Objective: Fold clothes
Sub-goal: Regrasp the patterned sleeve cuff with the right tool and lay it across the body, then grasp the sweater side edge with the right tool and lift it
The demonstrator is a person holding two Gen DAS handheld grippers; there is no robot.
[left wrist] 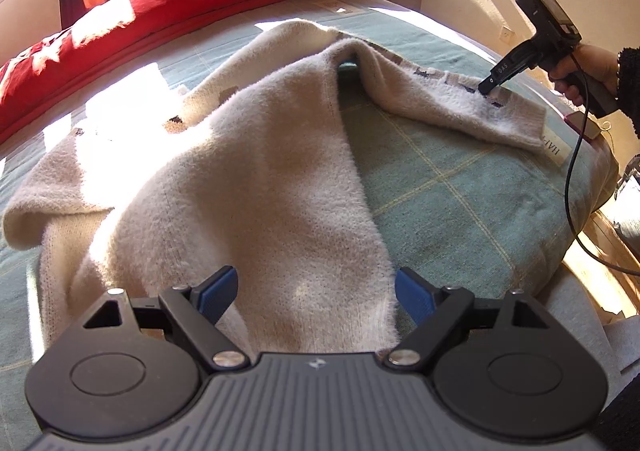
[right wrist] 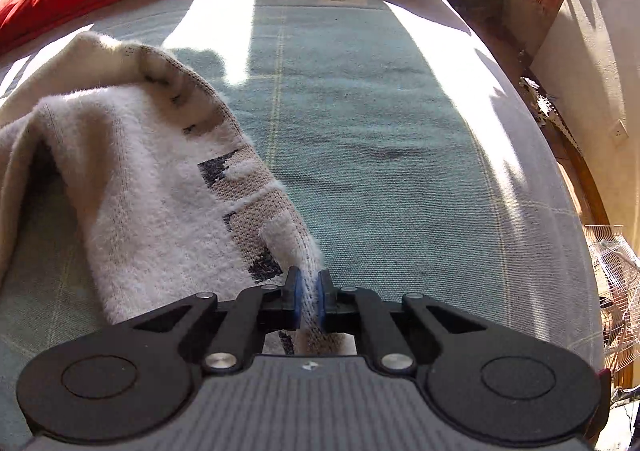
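A fluffy cream sweater point(left wrist: 256, 179) with a brown and black pattern lies spread on a green checked bed cover point(left wrist: 448, 171). My left gripper point(left wrist: 316, 293) is open, its blue pads wide apart above the sweater's near hem, holding nothing. One sleeve point(left wrist: 452, 99) stretches to the right. My right gripper point(left wrist: 490, 89), held by a hand, pinches that sleeve near its cuff. In the right wrist view the right gripper point(right wrist: 307, 287) is shut on the sleeve's patterned edge point(right wrist: 248, 191), with fabric between the blue pads.
A red quilt point(left wrist: 180, 7) is piled along the far side of the bed. Clothes hang by the window behind it. The bed's right edge point(left wrist: 592, 179) drops to a wooden floor, where a wire rack point(right wrist: 616, 275) stands. A cable hangs from the right gripper.
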